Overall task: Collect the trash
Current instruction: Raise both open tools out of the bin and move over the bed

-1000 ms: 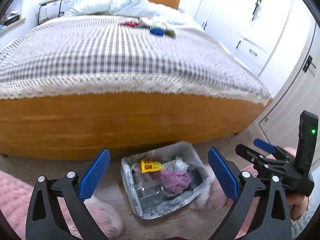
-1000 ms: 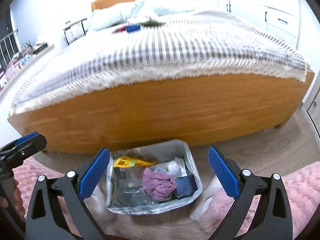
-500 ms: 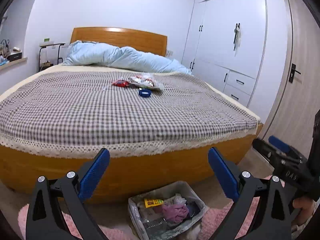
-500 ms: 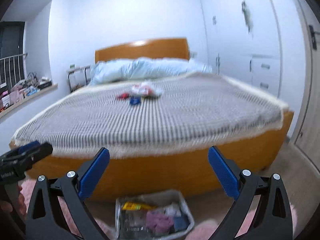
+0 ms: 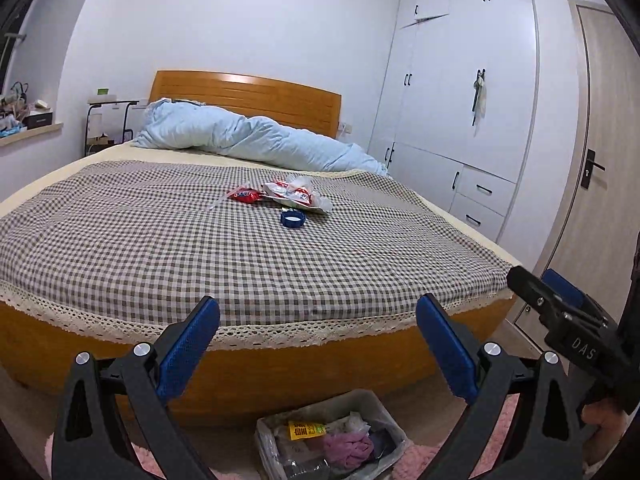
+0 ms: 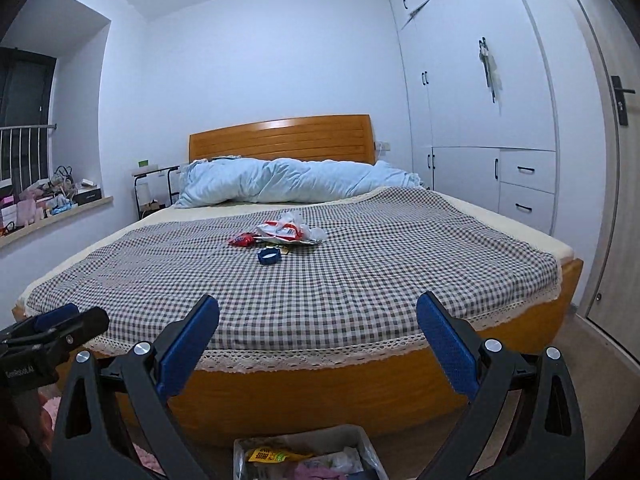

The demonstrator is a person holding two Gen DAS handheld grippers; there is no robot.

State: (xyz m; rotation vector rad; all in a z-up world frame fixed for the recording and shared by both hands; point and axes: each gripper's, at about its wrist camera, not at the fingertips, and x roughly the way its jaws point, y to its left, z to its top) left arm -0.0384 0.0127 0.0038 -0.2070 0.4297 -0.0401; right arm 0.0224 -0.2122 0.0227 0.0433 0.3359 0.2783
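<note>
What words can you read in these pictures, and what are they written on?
"DAS" on the right gripper's black body.
"GenRobot.AI", small, on the left gripper's body.
Yellow packet in the trash bin: print too small to read.
Red-and-white wrappers on the bed: print blurred, unreadable.

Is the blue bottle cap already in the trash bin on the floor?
No, the blue cap lies on the checkered bedspread near the wrappers, while the trash bin sits on the floor below.
</note>
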